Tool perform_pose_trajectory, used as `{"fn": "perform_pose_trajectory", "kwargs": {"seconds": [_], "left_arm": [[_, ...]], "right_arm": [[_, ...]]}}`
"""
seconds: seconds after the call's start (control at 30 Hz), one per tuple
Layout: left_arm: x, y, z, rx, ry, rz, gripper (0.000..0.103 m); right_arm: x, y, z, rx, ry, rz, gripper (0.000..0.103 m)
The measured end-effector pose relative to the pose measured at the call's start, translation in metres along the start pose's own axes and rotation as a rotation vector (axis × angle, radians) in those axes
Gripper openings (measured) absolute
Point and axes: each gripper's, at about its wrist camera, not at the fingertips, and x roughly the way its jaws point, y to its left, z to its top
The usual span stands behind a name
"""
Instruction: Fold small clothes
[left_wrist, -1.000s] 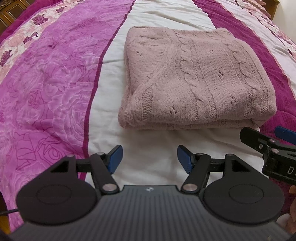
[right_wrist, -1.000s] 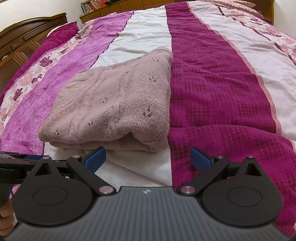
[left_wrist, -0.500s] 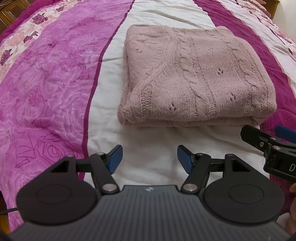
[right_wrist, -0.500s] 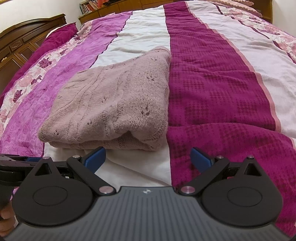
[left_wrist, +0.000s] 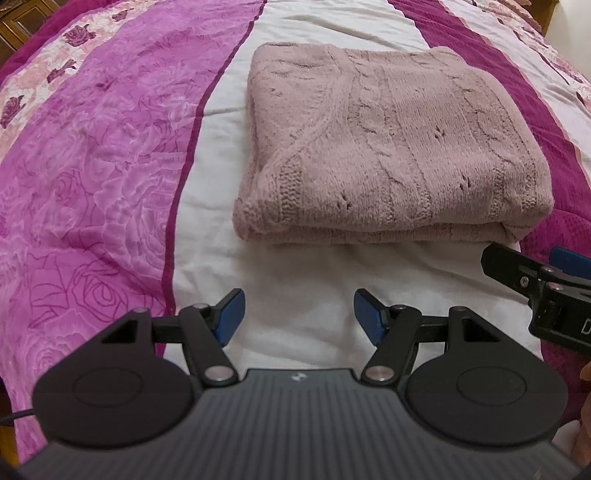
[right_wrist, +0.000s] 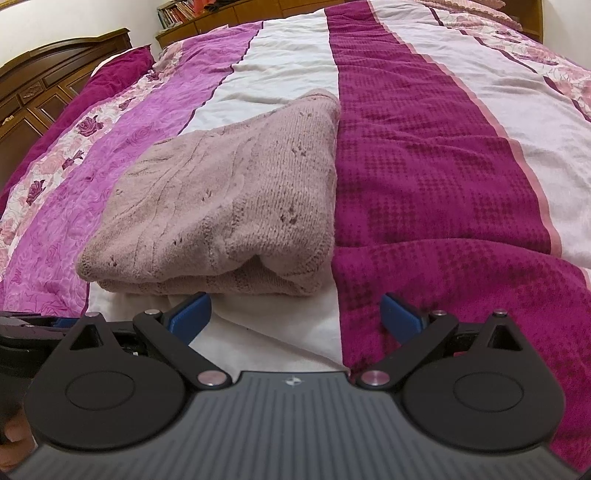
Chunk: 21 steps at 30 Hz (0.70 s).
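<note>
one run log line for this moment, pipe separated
stage: fold looks done | pink knit sweater: folded, on bedspread | left gripper: open, empty, short of sweater | right gripper: open, empty, at near right corner

A dusty-pink cable-knit sweater (left_wrist: 391, 155) is laid flat, folded into a thick, roughly square bundle with layers stacked at its near edge. It is placed on the white stripe of the bedspread (left_wrist: 110, 155), its right edge touching the dark magenta stripe
</note>
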Motion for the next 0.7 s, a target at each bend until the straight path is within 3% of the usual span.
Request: {"fn": "perform_pose_trajectory", "kwargs": {"seconds": [0.7], "left_arm": [[-0.0024, 0.0005, -0.0034, -0.006, 0.006, -0.002, 0.067]], "right_arm": [[-0.0002, -0.0006, -0.0005, 0.002, -0.001, 0.002, 0.101]]}}
